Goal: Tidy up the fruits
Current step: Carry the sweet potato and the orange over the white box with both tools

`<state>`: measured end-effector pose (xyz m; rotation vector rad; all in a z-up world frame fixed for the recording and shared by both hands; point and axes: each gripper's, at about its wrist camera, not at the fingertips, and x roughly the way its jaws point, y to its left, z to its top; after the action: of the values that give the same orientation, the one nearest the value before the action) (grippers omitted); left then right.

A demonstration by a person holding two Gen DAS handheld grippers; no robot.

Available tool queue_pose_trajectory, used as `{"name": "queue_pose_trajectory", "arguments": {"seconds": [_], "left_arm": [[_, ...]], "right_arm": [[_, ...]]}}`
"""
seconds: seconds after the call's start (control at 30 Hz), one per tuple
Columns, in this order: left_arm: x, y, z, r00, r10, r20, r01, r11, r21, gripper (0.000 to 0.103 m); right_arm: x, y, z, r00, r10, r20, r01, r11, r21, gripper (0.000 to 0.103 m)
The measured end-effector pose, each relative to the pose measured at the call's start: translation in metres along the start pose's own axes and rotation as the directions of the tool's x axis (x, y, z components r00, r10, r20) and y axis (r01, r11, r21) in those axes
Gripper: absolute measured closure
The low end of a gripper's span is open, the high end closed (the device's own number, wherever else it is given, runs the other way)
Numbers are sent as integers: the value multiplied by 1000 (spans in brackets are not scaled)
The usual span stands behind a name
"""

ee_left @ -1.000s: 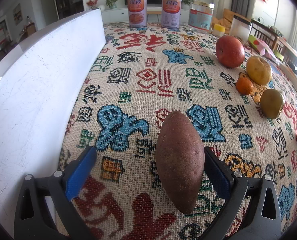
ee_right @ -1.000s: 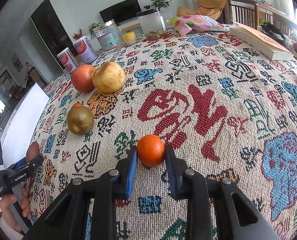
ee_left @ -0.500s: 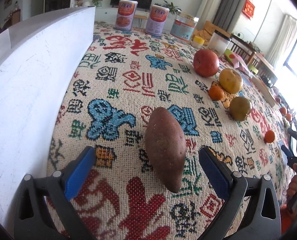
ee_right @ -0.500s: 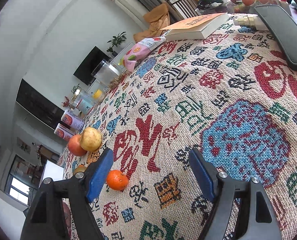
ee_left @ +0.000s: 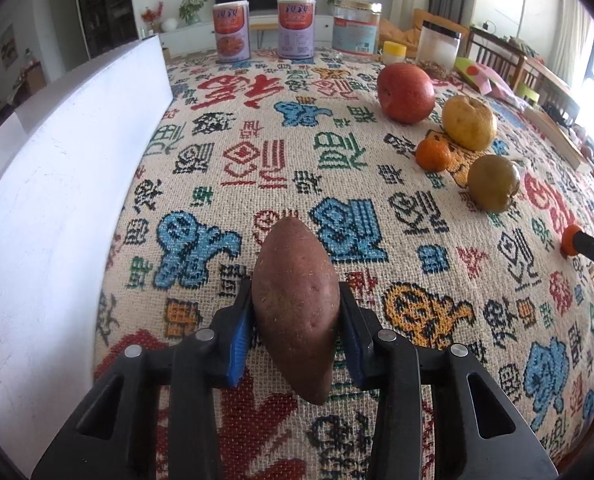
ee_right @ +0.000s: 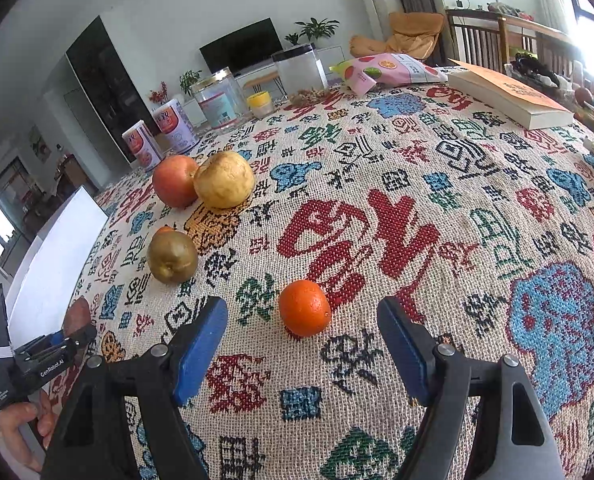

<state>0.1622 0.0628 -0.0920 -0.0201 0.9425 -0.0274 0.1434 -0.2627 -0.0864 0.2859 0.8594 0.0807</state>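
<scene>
Since a moment ago, the left tongs (ee_left: 295, 312) have snapped in on the sweet potato (ee_left: 295, 304), and their blue pads now press both of its sides near the close edge of the table (ee_left: 257, 128). The potato's near tip hangs over the black arms, so you cannot see what is under it. The right tongs (ee_right: 302, 342) have let go of the orange (ee_right: 304, 307) and now stand wide apart, with the orange sitting on the cloth between them, touching neither pad. Farther off and to the left, a brownish pear (ee_right: 172, 257) hides most of a second small orange (ee_left: 433, 154). Beyond these, a yellow pear (ee_right: 224, 179) touches a red apple (ee_right: 175, 181). At the far edge stand two cans (ee_left: 264, 31) and some jars (ee_right: 257, 88). Along the left runs a white board (ee_left: 49, 184), cut off by the edge of the view.
</scene>
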Motion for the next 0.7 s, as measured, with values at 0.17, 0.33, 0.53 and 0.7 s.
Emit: {"name": "queue_pose_trajectory", "arguments": {"seconds": [0.17, 0.33, 0.53, 0.7], "left_arm": [[-14, 16, -4, 997, -79, -10, 78, 992, -97, 63], [-64, 23, -9, 977, -213, 19, 213, 965, -155, 63], [-151, 38, -12, 924, -370, 93, 381, 905, -188, 63], [-216, 90, -7, 918, -334, 214, 379, 896, -231, 63]], "right_arm": [[24, 19, -2, 986, -148, -73, 135, 977, -162, 79], [-3, 10, -1, 996, -59, -71, 58, 998, -27, 78], [-41, 46, 5, 989, 137, -58, -137, 991, 12, 78], [-59, 139, 13, 923, 369, -112, -375, 926, -40, 78]]}}
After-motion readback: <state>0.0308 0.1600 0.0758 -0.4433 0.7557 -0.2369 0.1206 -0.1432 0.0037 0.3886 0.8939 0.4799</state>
